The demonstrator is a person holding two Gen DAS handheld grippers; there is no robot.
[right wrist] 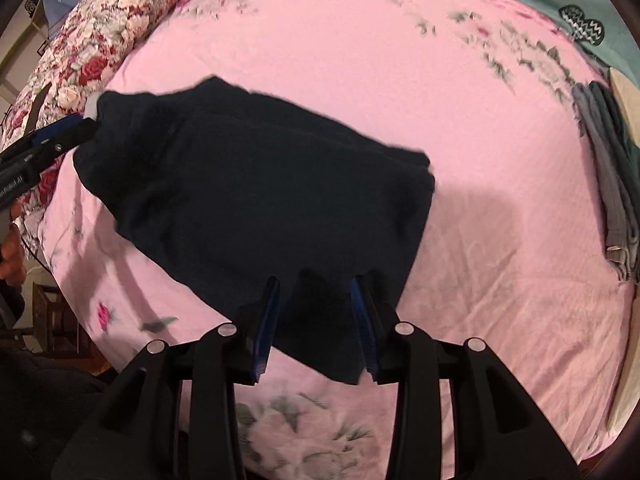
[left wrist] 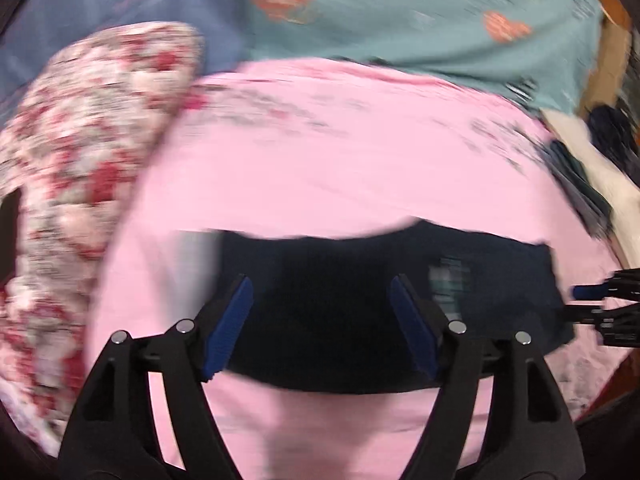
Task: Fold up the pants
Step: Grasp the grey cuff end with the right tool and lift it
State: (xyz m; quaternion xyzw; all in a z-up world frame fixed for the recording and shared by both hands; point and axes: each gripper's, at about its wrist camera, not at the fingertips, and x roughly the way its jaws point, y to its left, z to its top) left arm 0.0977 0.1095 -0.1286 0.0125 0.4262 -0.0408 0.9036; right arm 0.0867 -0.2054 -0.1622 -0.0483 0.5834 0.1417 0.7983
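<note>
The dark navy pants [right wrist: 256, 196] lie as a compact folded block on the pink bed sheet [right wrist: 480, 240], toward the near edge of the bed and roughly midway along it; their far edge shows stacked layers, so I judge the folding well advanced. In the right wrist view the near corner of the block runs up between the fingers of the right gripper [right wrist: 316, 320], whose blue pads stand a little apart with cloth between them — whether they actually pinch the fabric or merely straddle it I cannot tell. At the opposite end, toward the floral pillow [right wrist: 100, 40], the left gripper [right wrist: 86, 118] meets the pants beside a pale tag or waistband end; that view does not make plain whether it bites there. The left wrist view is blurred, yet its blue pads [left wrist: 230, 326] stand wide apart with the dark cloth lying behind them, so this gripper looks released. Holding the block at its two ends would suit tidying or lifting it without spilling the layers. Toward the far right edge of the bed lies a stack of folded grey garments [right wrist: 612, 184] — probably where finished pieces go. A teal cloth [left wrist: 440, 12] printed with hearts covers the far side.
</note>
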